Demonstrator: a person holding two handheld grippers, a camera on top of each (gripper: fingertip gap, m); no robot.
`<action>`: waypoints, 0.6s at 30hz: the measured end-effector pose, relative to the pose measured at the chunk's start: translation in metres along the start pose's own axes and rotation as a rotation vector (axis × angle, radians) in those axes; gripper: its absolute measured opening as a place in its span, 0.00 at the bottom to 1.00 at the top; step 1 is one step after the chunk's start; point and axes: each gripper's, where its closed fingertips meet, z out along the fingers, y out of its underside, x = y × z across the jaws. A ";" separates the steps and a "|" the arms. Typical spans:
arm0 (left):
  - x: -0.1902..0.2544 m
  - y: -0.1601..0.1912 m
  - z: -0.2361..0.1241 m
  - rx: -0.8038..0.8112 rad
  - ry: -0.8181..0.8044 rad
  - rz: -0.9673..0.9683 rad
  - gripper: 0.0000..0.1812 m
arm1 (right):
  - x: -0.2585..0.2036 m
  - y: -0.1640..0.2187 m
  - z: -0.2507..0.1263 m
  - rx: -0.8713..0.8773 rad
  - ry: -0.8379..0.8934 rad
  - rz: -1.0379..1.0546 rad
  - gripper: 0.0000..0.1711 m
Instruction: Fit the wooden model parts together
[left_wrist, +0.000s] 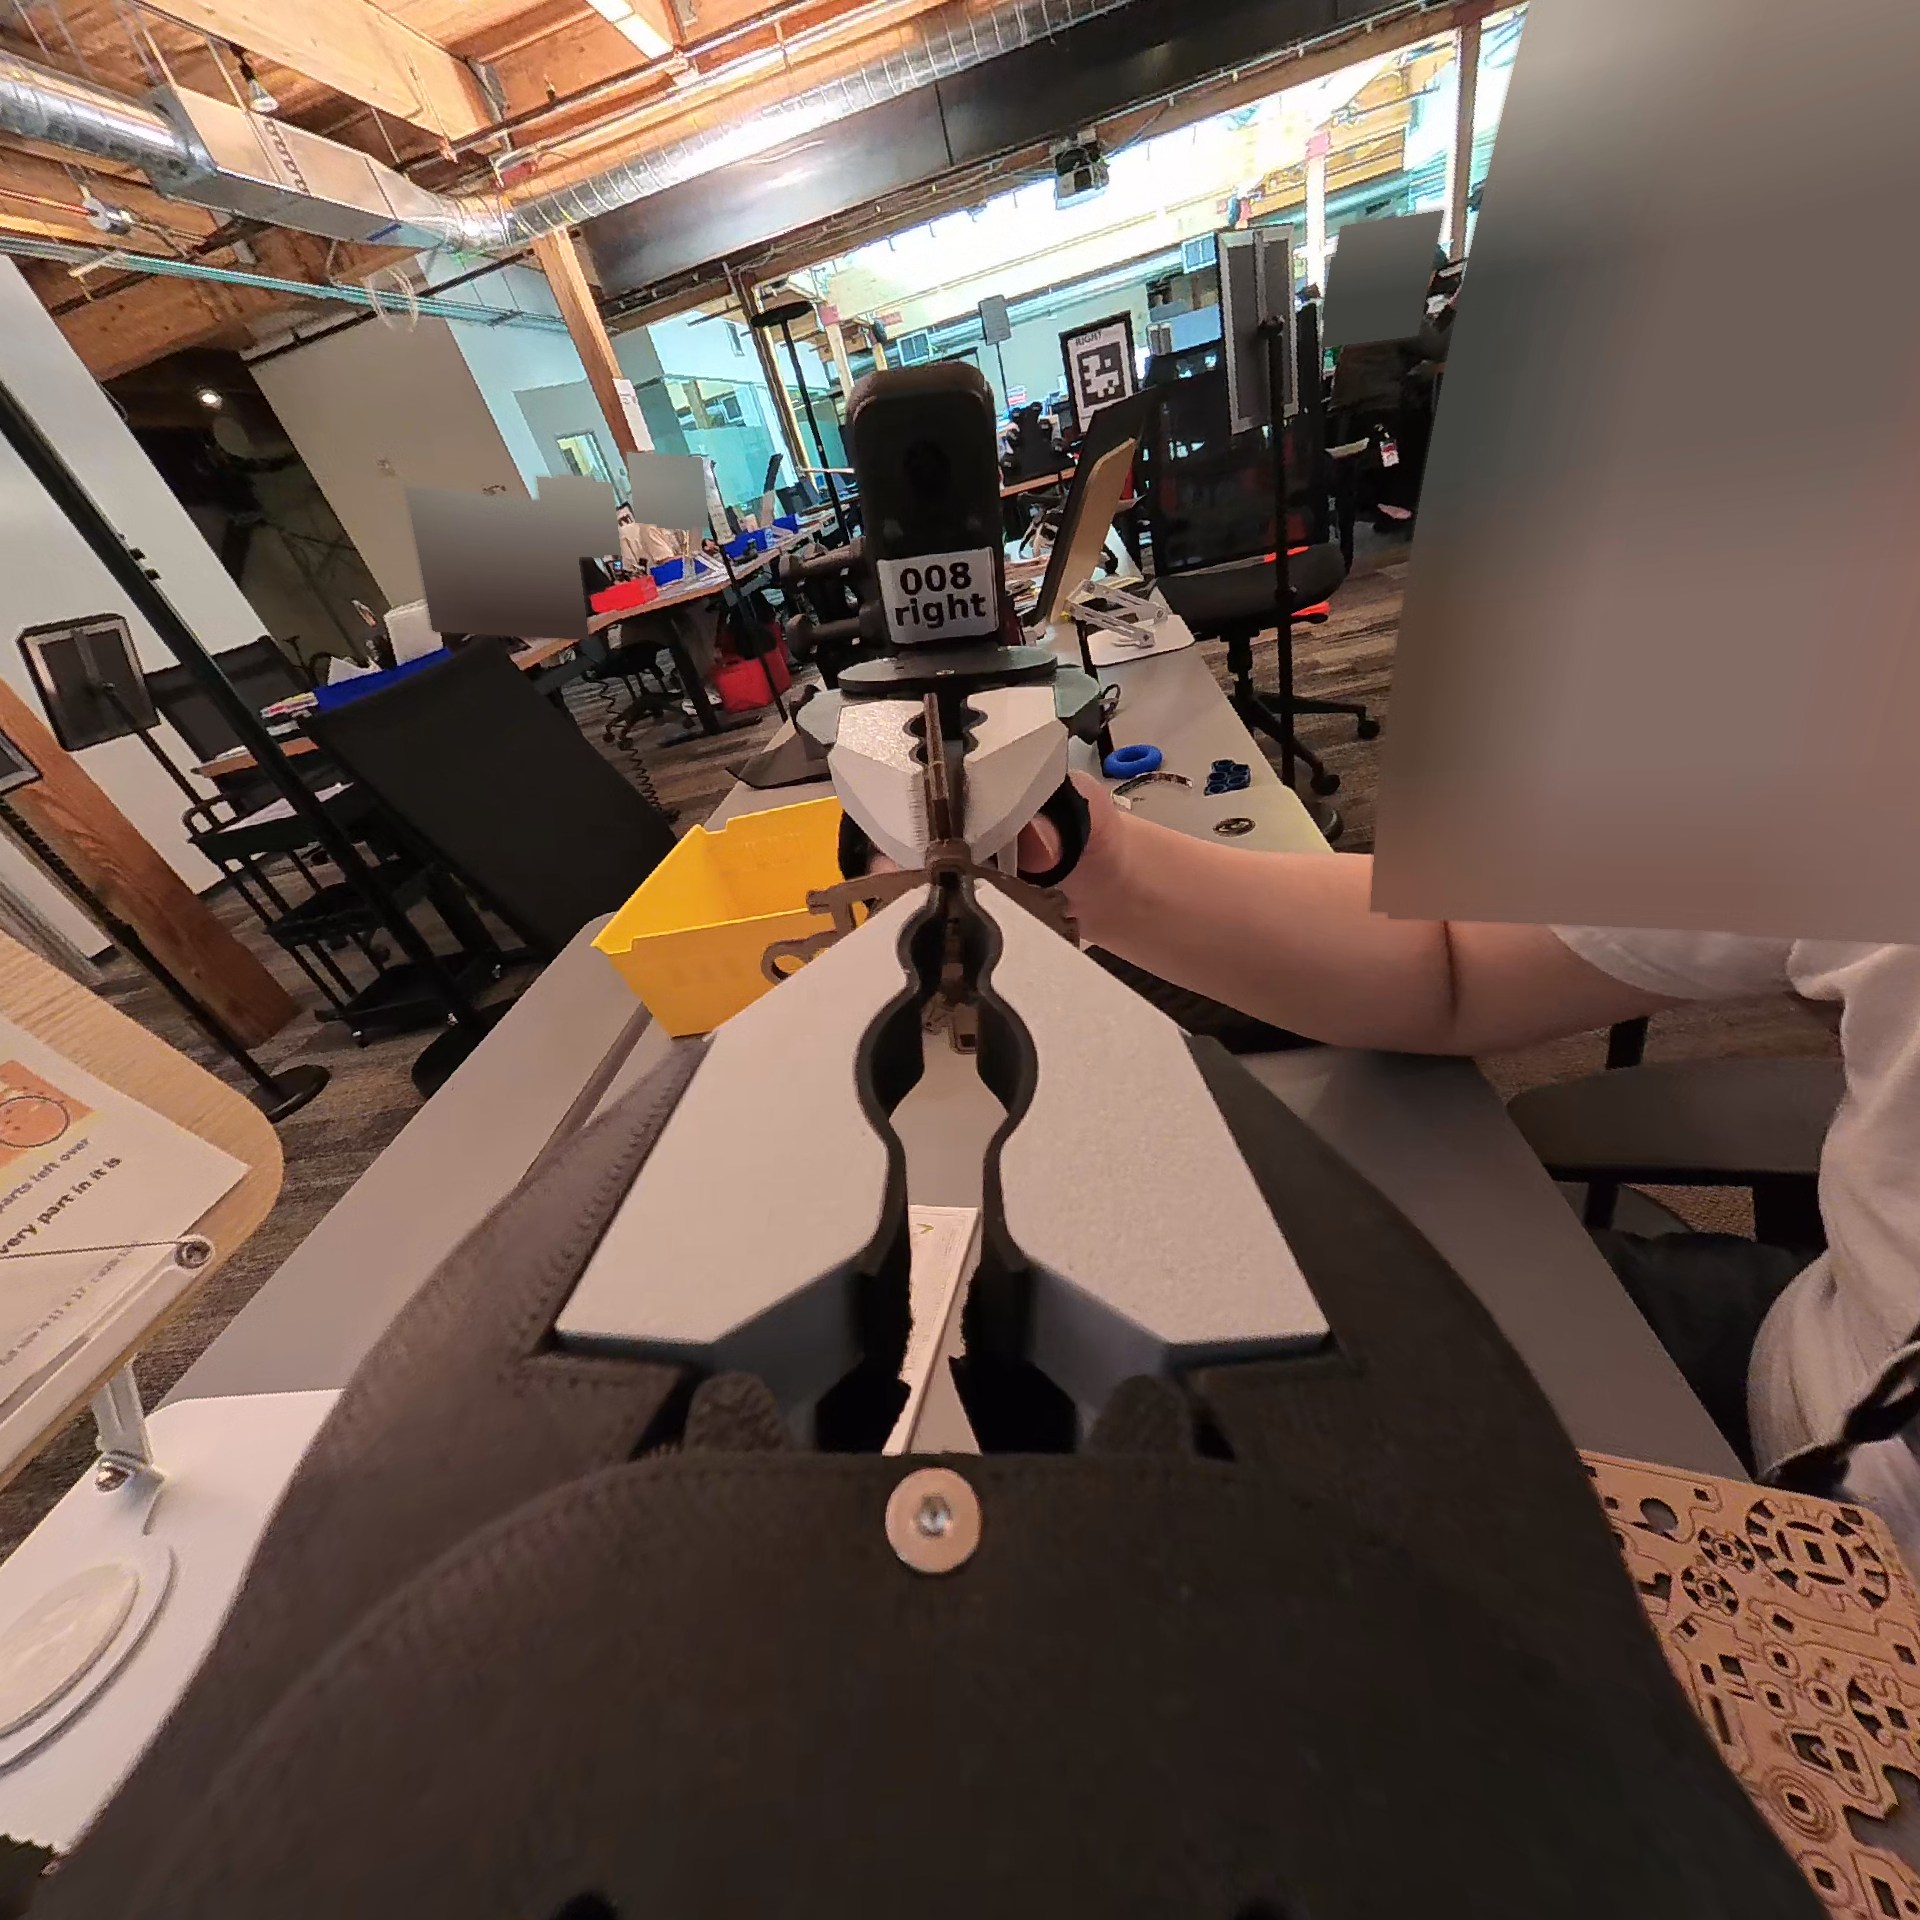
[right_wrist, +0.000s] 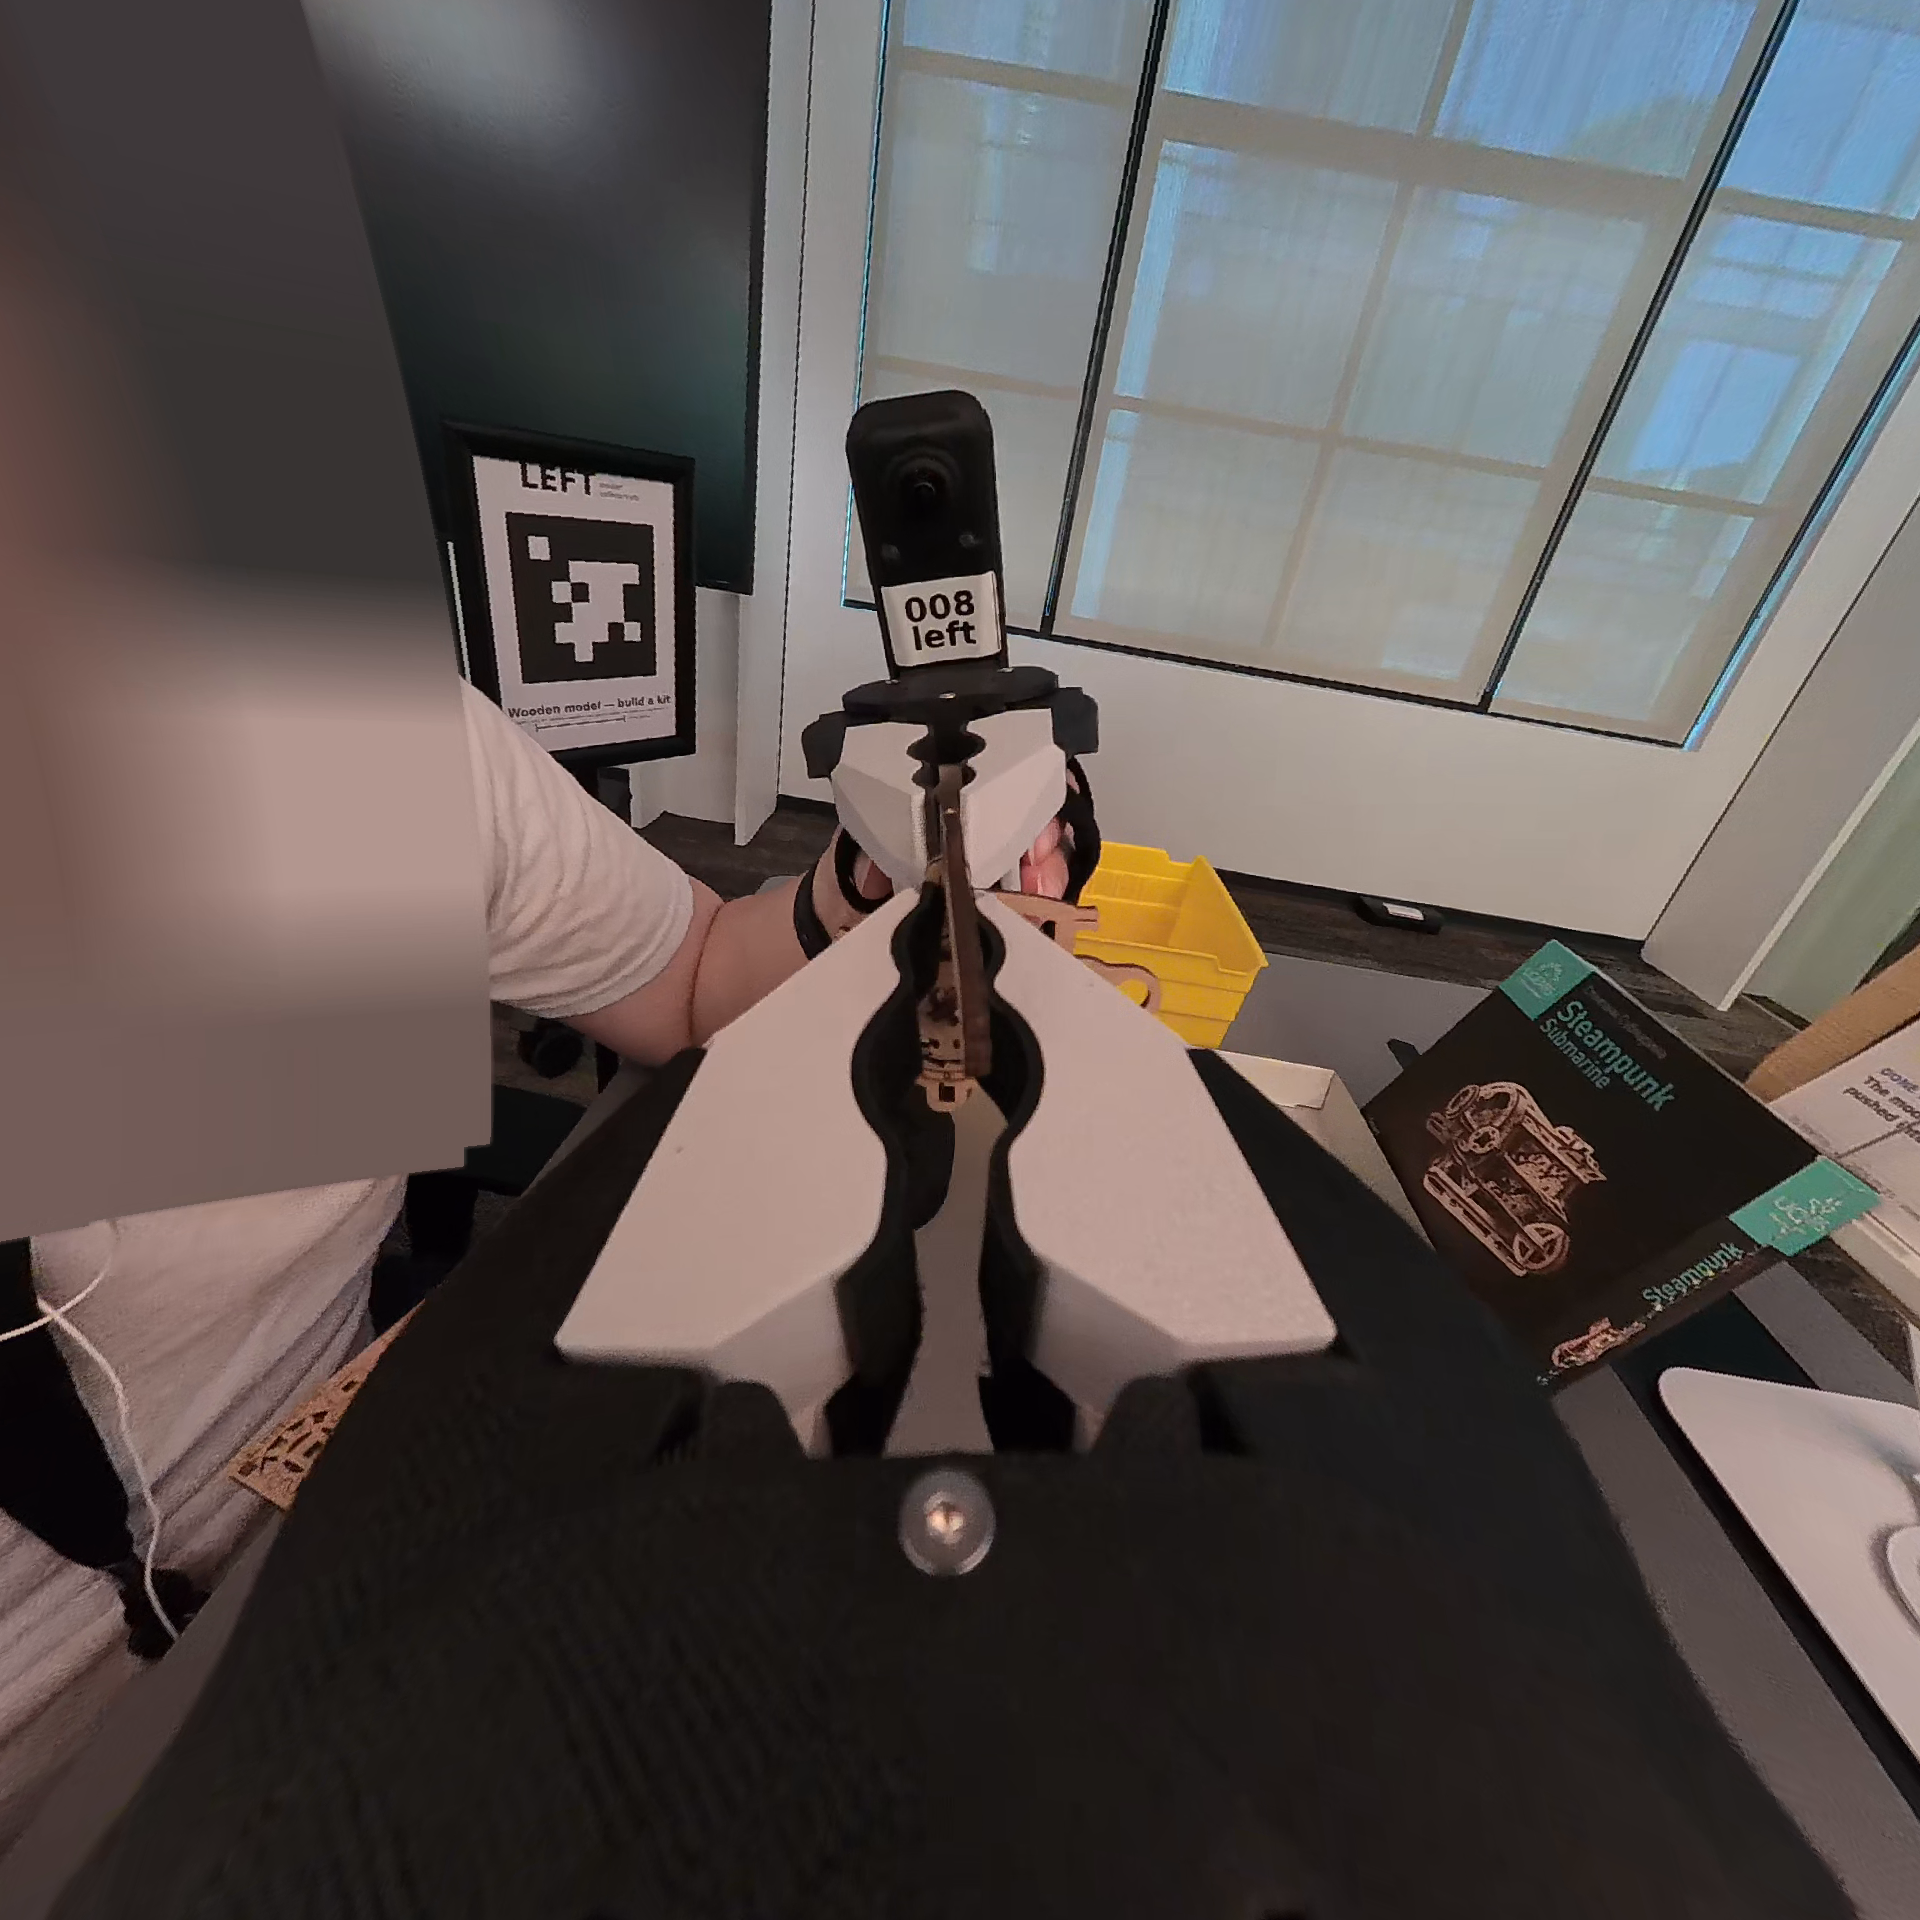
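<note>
Both grippers face each other tip to tip above the table. In the left wrist view my left gripper is shut on a thin wooden model part seen edge-on between its white fingers. A flat wooden piece with cut-outs sticks out sideways at the tips. The right gripper stands opposite, shut on another wooden strip. In the right wrist view my right gripper is shut on a wooden part, and the left gripper grips the joined piece from the far side. The parts meet between the tips.
A yellow bin stands on the table behind the grippers, also in the right wrist view. A laser-cut wooden sheet lies near right. A dark kit box and an instruction stand flank the table. A person's arm reaches in. Both grippers' tips are close together, under 4 cm apart.
</note>
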 end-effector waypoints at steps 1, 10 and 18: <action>0.000 0.000 0.000 0.002 0.003 -0.004 0.00 | 0.000 0.000 0.000 0.001 -0.001 0.003 0.00; 0.003 -0.008 -0.003 0.077 0.076 -0.119 0.05 | -0.009 -0.007 0.003 0.002 -0.018 0.030 0.00; 0.008 -0.020 -0.005 0.134 0.092 -0.122 0.05 | -0.015 -0.014 0.002 0.038 -0.010 -0.069 0.01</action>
